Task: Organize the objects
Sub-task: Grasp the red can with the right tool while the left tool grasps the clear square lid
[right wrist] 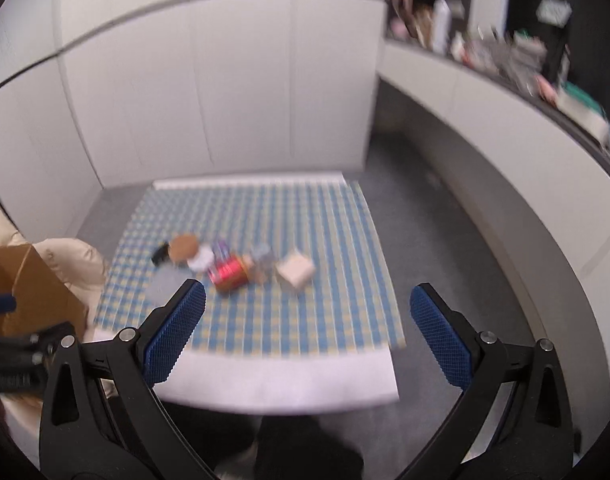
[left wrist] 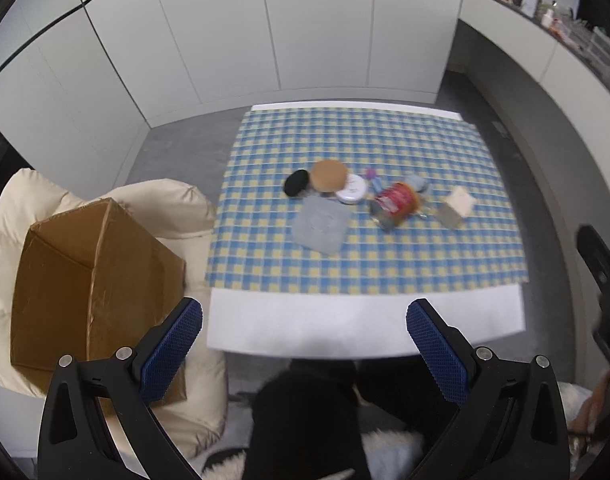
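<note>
Only the left view shows the cardboard box (left wrist: 93, 280) open.

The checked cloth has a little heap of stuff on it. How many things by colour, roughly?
Black: 1, a pouch
Brown: 1, a round lid
White: 1, a round tin
Grey: 1, a flat pad
Red: 1, a packet
Cream: 1, a small box
Total: 6 clear; a few blurred bits behind.

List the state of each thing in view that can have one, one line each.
Left claw: open, empty, above the table's near edge.
Right claw: open, empty.
Cardboard box: open, on the cream cushion, beside the table.
Red can: lying on its side on the checked cloth.
White round tin: lid on.
Grey cloth square: lying flat.
</note>
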The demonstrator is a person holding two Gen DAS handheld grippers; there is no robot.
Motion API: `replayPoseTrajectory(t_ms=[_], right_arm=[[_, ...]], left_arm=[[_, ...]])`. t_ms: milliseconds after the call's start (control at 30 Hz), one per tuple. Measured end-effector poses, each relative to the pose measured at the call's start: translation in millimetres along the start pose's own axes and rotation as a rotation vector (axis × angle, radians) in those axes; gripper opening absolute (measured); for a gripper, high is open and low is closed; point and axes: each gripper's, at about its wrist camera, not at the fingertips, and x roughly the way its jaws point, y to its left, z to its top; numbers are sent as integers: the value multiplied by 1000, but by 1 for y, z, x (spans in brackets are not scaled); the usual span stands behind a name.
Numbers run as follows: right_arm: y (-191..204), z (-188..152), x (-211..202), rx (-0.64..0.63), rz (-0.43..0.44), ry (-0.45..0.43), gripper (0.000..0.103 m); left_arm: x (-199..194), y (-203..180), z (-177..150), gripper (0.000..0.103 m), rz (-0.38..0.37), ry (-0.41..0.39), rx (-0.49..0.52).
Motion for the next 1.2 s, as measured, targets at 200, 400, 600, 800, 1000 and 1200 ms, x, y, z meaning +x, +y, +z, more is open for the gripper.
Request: replayPoseTrajectory(t_ms=[200,400,600,800,1000,1200], right_arm=[[13,-13,61,-33,140,24,103],[37,-27,152,-89,248,129,103],[66,-39,232,-132,265,207,103],[89,-48,286,-179,248,254,103],[104,-61,309,-221,213,255,86],[107,-64,305,-208,235,210,64]], left_arm=[[70,9,8,102,19,57,-13],[135,10,18,102,-58,88,-10],[183,13,29,102,-113,124,-22],[215,19,34,102,-143,162,-52],[232,13,35,102,-160,160,-40],[250,1,42,102,-173,167,-24]])
